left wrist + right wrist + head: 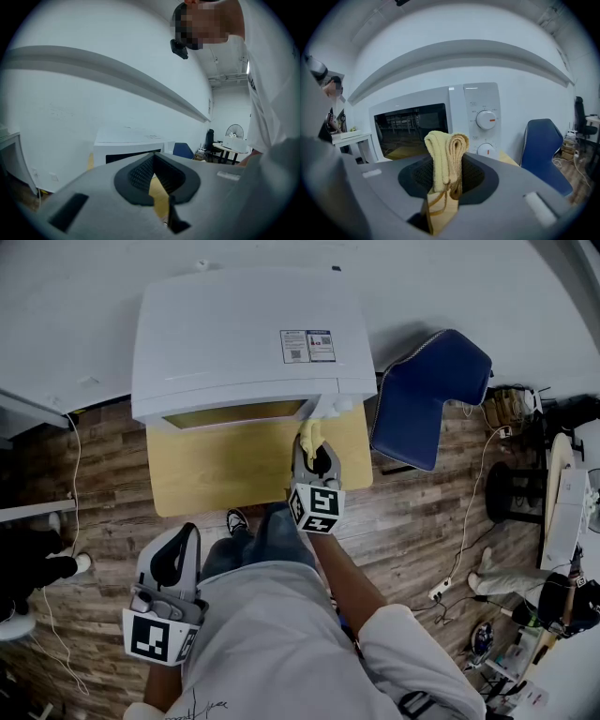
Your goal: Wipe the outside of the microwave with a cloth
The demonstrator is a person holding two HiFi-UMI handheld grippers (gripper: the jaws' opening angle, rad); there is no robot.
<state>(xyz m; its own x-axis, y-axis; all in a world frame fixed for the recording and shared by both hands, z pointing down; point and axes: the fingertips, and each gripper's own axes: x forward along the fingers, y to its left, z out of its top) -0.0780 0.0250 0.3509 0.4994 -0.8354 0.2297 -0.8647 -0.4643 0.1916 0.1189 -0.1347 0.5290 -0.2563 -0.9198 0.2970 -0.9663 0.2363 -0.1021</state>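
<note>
The white microwave (244, 343) stands on a yellow wooden table (216, 470), its door and knobs facing me. My right gripper (314, 454) is held just in front of the control panel, shut on a folded yellow cloth (308, 434). In the right gripper view the cloth (446, 157) sticks up between the jaws, a short way in front of the glass door (410, 129) and below the upper knob (486, 119); it does not touch the microwave. My left gripper (175, 559) hangs low beside the person's hip, shut and holding nothing. It looks toward the microwave (129, 145) from farther back.
A blue chair (429, 395) stands close to the right of the table, and cables with a power strip (441, 589) lie on the wooden floor. Cluttered desks (562, 521) fill the far right. A white wall runs behind the microwave.
</note>
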